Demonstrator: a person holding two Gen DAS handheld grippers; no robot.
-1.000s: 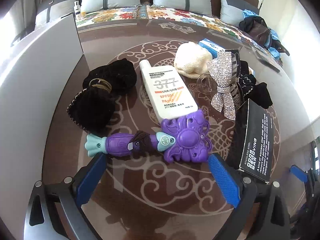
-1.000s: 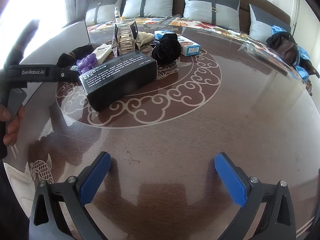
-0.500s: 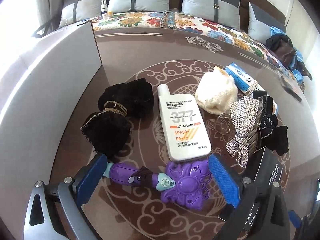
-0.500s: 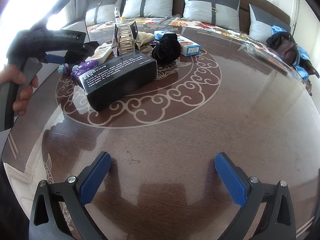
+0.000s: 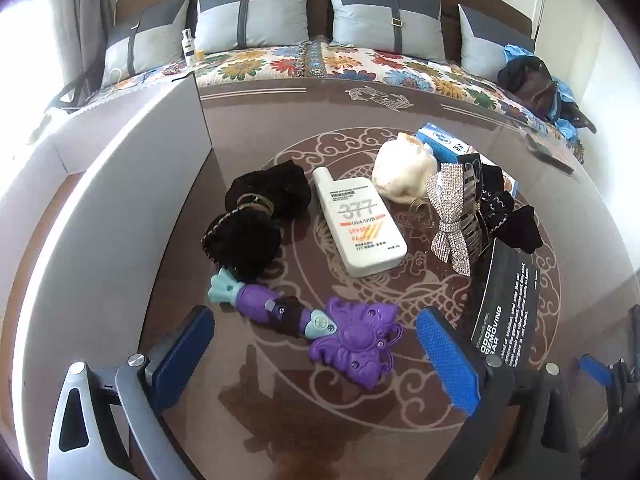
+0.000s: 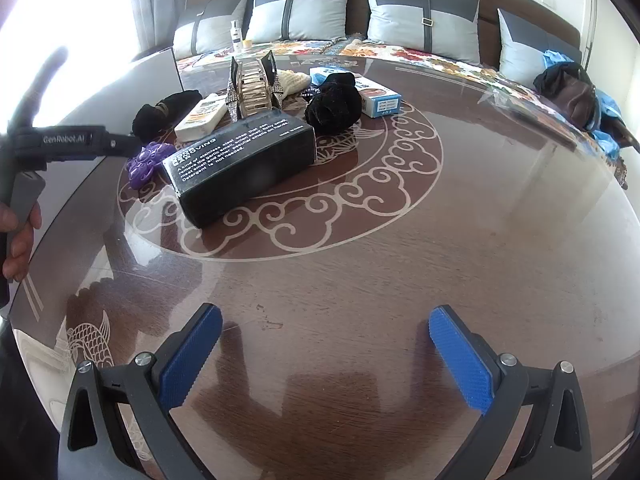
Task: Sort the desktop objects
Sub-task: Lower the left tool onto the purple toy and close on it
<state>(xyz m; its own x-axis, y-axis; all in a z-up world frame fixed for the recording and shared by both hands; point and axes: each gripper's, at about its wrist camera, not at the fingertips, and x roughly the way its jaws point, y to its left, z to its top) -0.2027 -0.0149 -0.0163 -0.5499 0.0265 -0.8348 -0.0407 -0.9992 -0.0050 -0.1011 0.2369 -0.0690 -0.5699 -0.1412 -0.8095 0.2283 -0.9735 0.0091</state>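
Observation:
On the round brown table (image 5: pixel 280 420) lie a purple butterfly wand toy (image 5: pixel 320 328), a white sunscreen bottle (image 5: pixel 358 222), black scrunchies (image 5: pixel 256 216), a cream knit item (image 5: pixel 404 172), a rhinestone bow clip (image 5: pixel 450 216), black fabric (image 5: pixel 508 216), a black box (image 5: pixel 506 312) and a blue box (image 5: pixel 440 144). My left gripper (image 5: pixel 316 348) is open, low, with the toy's butterfly head between its fingers. My right gripper (image 6: pixel 324 356) is open and empty over bare table, well in front of the black box (image 6: pixel 244 164).
A white open box wall (image 5: pixel 120 184) stands at the table's left. A sofa with grey cushions (image 5: pixel 384 12) and a floral cover lies behind. A dark bag (image 5: pixel 532 80) sits at the back right. The left gripper's handle and the hand holding it (image 6: pixel 24 200) show in the right wrist view.
My left gripper drew back and tilted up: the table items sit farther off and the toy lies angled between its fingers. The right gripper stayed still.

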